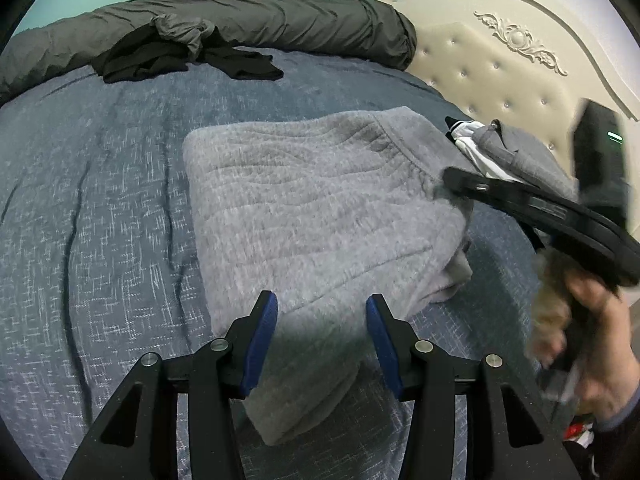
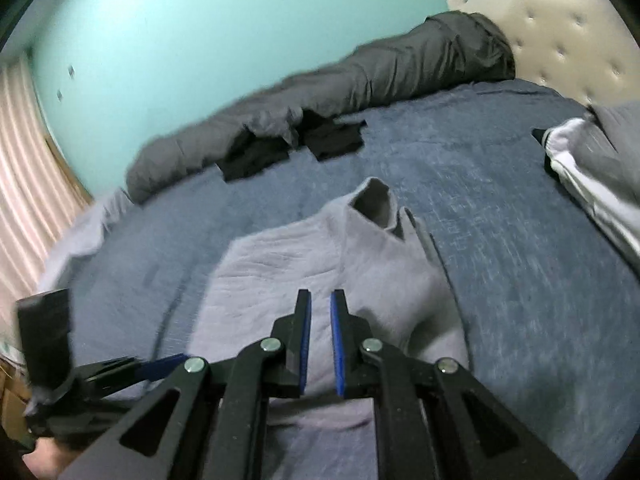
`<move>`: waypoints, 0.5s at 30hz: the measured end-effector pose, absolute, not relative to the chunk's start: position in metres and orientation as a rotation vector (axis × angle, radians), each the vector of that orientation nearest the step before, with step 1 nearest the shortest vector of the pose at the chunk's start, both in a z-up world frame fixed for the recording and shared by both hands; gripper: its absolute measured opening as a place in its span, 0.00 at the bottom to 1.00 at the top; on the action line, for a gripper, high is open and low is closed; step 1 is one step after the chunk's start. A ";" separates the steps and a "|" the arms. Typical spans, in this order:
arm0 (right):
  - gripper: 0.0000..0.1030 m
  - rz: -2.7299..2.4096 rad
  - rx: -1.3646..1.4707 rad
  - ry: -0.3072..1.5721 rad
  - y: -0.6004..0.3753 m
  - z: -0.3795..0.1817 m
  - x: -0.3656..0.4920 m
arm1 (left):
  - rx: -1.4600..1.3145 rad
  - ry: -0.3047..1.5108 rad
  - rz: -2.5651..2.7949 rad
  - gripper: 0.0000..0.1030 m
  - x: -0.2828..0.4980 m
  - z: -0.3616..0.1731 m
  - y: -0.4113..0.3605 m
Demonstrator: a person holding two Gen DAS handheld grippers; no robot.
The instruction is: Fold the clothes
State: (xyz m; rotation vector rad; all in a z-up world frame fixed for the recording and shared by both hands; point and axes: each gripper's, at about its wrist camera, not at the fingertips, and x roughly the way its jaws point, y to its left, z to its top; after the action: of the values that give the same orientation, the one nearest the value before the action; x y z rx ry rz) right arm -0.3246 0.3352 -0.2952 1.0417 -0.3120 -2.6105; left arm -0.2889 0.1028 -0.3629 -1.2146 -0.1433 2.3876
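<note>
A folded light grey fleece garment (image 1: 320,216) lies on the blue bedspread (image 1: 100,200); it also shows in the right wrist view (image 2: 320,264). My left gripper (image 1: 322,304) is open and empty, its blue pads just over the garment's near edge. My right gripper (image 2: 320,300) hangs above the garment with its jaws nearly closed, a narrow gap between the pads and nothing in it. In the left wrist view the right gripper (image 1: 456,178) reaches the garment's right side, blurred. The left gripper (image 2: 172,360) shows at lower left in the right wrist view.
A rolled dark grey duvet (image 1: 260,16) lies along the bed's far edge, with black clothes (image 1: 180,60) in front of it. A stack of folded clothes (image 1: 504,152) sits by the cream tufted headboard (image 1: 520,60). The wall behind is teal.
</note>
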 end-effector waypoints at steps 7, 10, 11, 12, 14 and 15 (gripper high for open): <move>0.05 -2.678 1.223 -0.228 0.349 -0.331 -0.349 | -1.213 -0.135 2.372 0.49 -0.289 -0.369 0.103; 0.04 -2.678 1.292 -0.166 0.351 -0.351 -0.348 | -1.216 -0.126 2.372 0.49 -0.288 -0.369 0.106; 0.04 -2.675 1.291 -0.173 0.352 -0.352 -0.348 | -1.215 -0.120 2.376 0.49 -0.288 -0.369 0.106; 0.04 -2.674 1.287 -0.184 0.353 -0.351 -0.348 | -1.213 -0.117 2.380 0.49 -0.288 -0.369 0.106; 0.05 -2.674 1.250 -0.218 0.357 -0.340 -0.343 | -1.209 -0.118 2.380 0.49 -0.287 -0.369 0.105; 0.05 -2.676 1.223 -0.220 0.357 -0.332 -0.341 | -1.207 -0.120 2.380 0.49 -0.286 -0.370 0.105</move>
State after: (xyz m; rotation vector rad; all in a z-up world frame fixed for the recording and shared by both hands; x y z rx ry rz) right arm -0.3413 0.3570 -0.3322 1.2232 -0.2200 -2.6759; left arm -0.2864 0.1049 -0.3698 -1.2068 -0.1195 2.3799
